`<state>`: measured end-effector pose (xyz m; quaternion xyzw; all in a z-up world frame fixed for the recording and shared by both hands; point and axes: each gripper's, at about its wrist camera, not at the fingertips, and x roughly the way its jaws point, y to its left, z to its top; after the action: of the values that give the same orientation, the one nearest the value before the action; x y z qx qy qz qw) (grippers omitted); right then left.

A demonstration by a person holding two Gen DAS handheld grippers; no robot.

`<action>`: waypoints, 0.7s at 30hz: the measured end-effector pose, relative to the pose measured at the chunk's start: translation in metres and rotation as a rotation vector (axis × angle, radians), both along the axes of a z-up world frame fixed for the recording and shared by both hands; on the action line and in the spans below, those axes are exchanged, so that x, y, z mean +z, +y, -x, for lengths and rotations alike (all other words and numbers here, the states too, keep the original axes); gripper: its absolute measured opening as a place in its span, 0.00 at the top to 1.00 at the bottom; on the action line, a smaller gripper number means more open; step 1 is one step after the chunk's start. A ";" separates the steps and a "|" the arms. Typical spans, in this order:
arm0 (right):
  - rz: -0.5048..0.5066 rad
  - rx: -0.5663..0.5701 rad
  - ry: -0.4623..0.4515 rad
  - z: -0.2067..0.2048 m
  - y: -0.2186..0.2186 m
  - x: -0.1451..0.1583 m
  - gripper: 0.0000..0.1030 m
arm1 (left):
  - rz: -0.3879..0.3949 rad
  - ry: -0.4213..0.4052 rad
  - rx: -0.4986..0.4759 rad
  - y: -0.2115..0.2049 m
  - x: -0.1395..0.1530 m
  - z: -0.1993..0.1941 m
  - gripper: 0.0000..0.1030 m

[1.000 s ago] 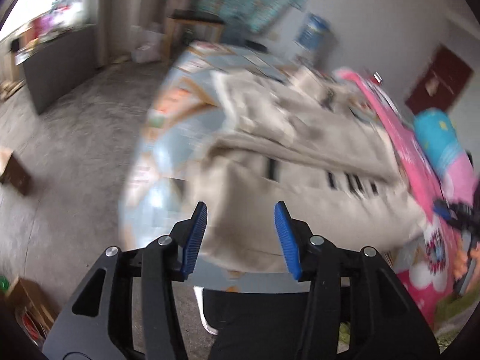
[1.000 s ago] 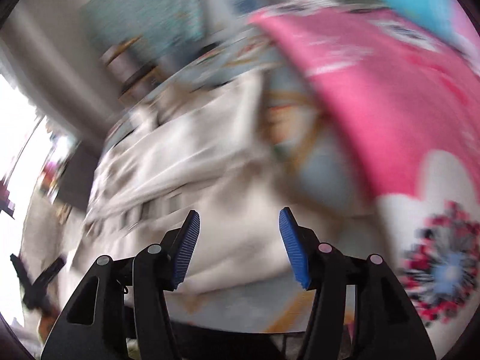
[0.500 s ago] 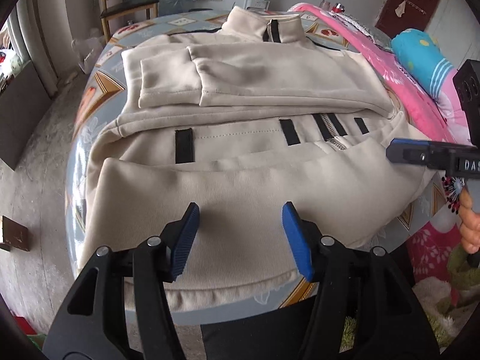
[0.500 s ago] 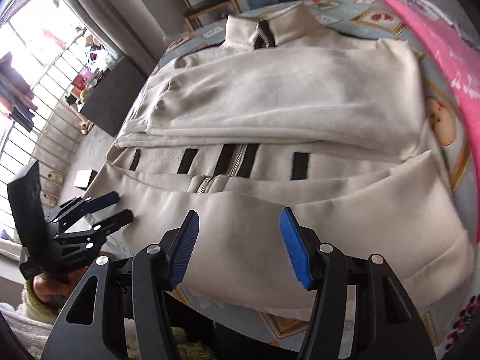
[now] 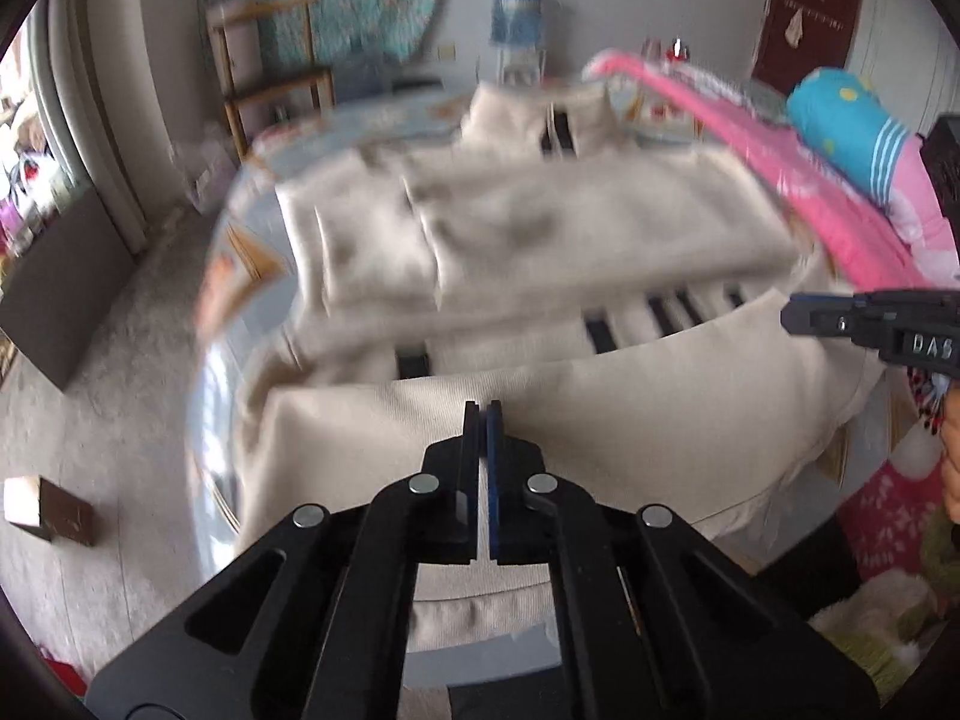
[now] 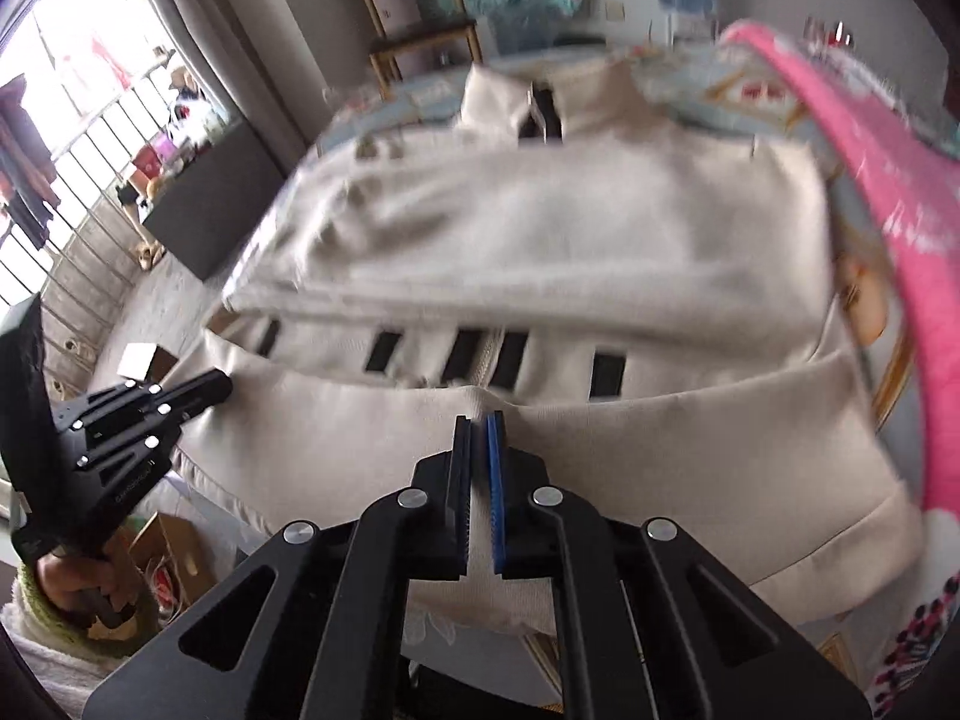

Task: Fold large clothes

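Observation:
A large cream jacket (image 5: 540, 222) with black stripes lies spread on the patterned table (image 5: 222, 276), sleeves folded across the chest, collar at the far side; it also shows in the right wrist view (image 6: 570, 240). My left gripper (image 5: 483, 414) is shut on the jacket's near hem fold, left part. My right gripper (image 6: 479, 426) is shut on the same hem fold (image 6: 690, 438), near the zip. Each gripper shows in the other's view: the right one at the right edge (image 5: 870, 324), the left one at the left edge (image 6: 138, 414).
A pink blanket (image 5: 780, 180) and a blue pillow (image 5: 846, 126) lie along the table's right side. A wooden chair (image 5: 270, 78) and a water bottle (image 5: 516, 12) stand beyond the table. A dark cabinet (image 5: 66, 276) and a small box (image 5: 48, 510) are on the left floor.
Both grippers went from open over the near hem to shut on the hem fold. The hem now rises a little off the table.

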<state>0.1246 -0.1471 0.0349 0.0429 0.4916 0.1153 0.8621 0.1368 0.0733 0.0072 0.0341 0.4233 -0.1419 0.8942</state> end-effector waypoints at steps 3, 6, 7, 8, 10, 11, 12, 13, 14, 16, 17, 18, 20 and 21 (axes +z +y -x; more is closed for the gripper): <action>0.007 -0.022 -0.001 -0.010 -0.001 -0.009 0.95 | 0.002 -0.015 0.004 -0.002 0.003 -0.014 0.99; 0.028 -0.030 -0.007 -0.019 0.001 -0.020 0.95 | -0.021 -0.022 -0.001 -0.007 -0.007 -0.025 0.99; 0.030 -0.033 -0.003 -0.022 0.001 -0.023 0.95 | -0.028 -0.023 -0.002 -0.008 -0.010 -0.028 0.99; 0.030 -0.035 0.006 -0.025 0.001 -0.028 0.95 | -0.037 -0.018 -0.002 -0.010 -0.016 -0.032 0.99; 0.023 -0.047 0.022 -0.030 0.000 -0.034 0.95 | -0.046 -0.001 0.001 -0.011 -0.022 -0.036 0.99; 0.026 -0.048 0.005 -0.029 0.001 -0.029 0.95 | -0.043 -0.009 0.002 -0.011 -0.020 -0.035 0.99; 0.033 -0.047 -0.011 -0.027 0.002 -0.026 0.95 | -0.052 -0.030 0.000 -0.012 -0.014 -0.033 0.99; 0.044 -0.043 -0.031 -0.026 0.004 -0.021 0.95 | -0.061 -0.045 0.000 -0.013 -0.012 -0.032 0.99; 0.052 -0.043 -0.042 -0.026 0.005 -0.020 0.95 | -0.070 -0.057 -0.002 -0.014 -0.010 -0.031 0.99; 0.066 -0.043 -0.036 -0.030 0.008 -0.027 0.95 | -0.079 -0.048 -0.001 -0.016 -0.014 -0.035 0.99; 0.070 -0.045 -0.027 -0.033 0.008 -0.033 0.95 | -0.083 -0.032 0.002 -0.016 -0.020 -0.039 0.99; 0.074 -0.045 -0.019 -0.037 0.008 -0.040 0.95 | -0.085 -0.021 0.003 -0.017 -0.024 -0.041 0.99; 0.089 -0.043 -0.009 -0.043 0.009 -0.054 0.95 | -0.114 -0.010 0.002 -0.020 -0.036 -0.046 0.99; 0.093 -0.045 -0.012 -0.043 0.009 -0.057 0.95 | -0.131 -0.007 -0.003 -0.022 -0.040 -0.047 0.98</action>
<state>0.1680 -0.1377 -0.0220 0.0129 0.4904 0.0732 0.8683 0.1834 0.0517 -0.0329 0.0936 0.4285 -0.1152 0.8913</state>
